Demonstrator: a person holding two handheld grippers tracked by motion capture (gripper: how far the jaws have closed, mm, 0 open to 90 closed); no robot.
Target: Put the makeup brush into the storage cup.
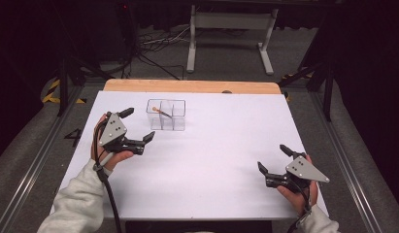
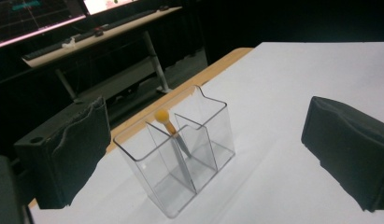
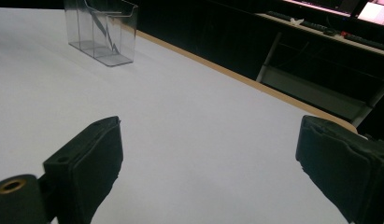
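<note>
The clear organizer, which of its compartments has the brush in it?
The organizer holds the brush in a rear compartment, on the side toward the table's wooden edge; its yellow tip leans over the divider. The others are empty.

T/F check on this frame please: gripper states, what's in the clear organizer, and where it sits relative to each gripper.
1. Both grippers are open and hold nothing. True: the left gripper and the right gripper both have their jaws spread apart with nothing between them.
2. The clear organizer is lying on its side. False: it stands upright on the white table.
3. A tool with a yellow-orange tip leans inside the organizer. True.
4. The organizer sits closer to the right gripper than to the left one. False: in the high view it is near the left gripper and well away from the right one.
5. The left gripper is clamped on the organizer's wall. False: it is apart from it.
</note>
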